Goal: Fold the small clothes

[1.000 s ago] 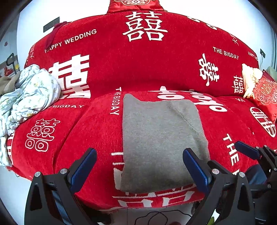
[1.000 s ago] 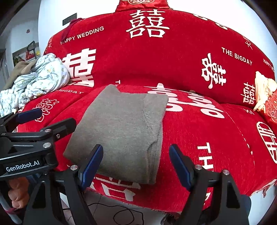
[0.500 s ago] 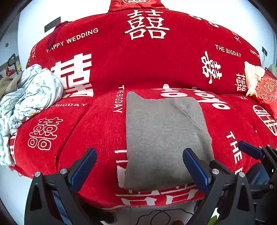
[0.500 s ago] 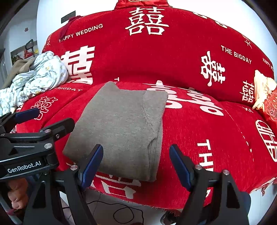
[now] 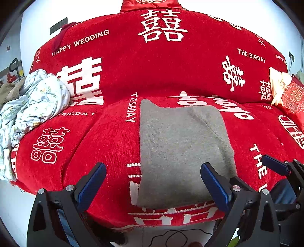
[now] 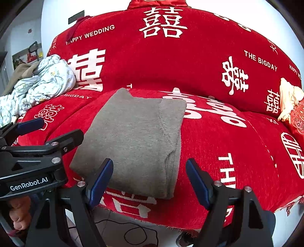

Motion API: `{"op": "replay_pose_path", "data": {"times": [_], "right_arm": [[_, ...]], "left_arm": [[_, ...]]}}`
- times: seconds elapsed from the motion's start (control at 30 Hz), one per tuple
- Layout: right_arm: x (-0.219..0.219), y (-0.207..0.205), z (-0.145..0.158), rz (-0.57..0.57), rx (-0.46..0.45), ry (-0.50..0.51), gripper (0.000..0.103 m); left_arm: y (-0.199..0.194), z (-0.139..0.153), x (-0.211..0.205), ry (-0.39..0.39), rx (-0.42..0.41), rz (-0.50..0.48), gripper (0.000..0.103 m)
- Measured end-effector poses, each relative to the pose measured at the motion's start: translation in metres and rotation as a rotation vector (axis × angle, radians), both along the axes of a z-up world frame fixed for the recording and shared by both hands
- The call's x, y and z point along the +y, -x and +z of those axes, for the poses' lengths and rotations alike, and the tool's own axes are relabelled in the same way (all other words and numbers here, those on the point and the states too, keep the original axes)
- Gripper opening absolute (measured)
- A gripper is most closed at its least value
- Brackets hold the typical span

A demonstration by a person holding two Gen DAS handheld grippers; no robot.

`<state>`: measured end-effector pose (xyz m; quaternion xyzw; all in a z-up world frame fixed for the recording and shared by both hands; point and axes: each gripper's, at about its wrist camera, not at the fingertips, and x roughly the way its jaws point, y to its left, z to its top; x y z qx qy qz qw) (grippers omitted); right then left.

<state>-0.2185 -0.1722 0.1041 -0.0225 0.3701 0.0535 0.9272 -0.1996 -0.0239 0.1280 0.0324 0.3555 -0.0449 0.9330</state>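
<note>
Grey garment [image 5: 180,152] folded flat on red sofa seat [image 5: 106,144] | both my grippers, left gripper [image 5: 152,184] and right gripper [image 6: 150,178], released, empty | fold looks finished (I think) | next: fetch floral pile [image 5: 36,102]

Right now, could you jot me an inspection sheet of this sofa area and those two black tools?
Surface: red sofa cover with white lettering.
Job's things: grey garment lying folded on the seat.
Clutter: crumpled pale floral cloth at the left end; cream cloth at the right end.
Grippers: left tool open, empty; right tool open, empty; both short of the garment.
Cables: thin black cable on the floor below.
Surroundings: white wall behind.
</note>
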Motion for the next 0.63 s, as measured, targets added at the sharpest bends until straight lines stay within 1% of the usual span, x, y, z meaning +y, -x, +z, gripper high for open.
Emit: {"op": "replay_pose_path", "data": {"times": [0.63], "right_arm": [[-0.0018,-0.0016,-0.0005,0.002,0.002,-0.002,0.081]], "left_arm": [[-0.0006,-0.0021,-0.0001,-0.004,0.003,-0.003,0.100]]}}
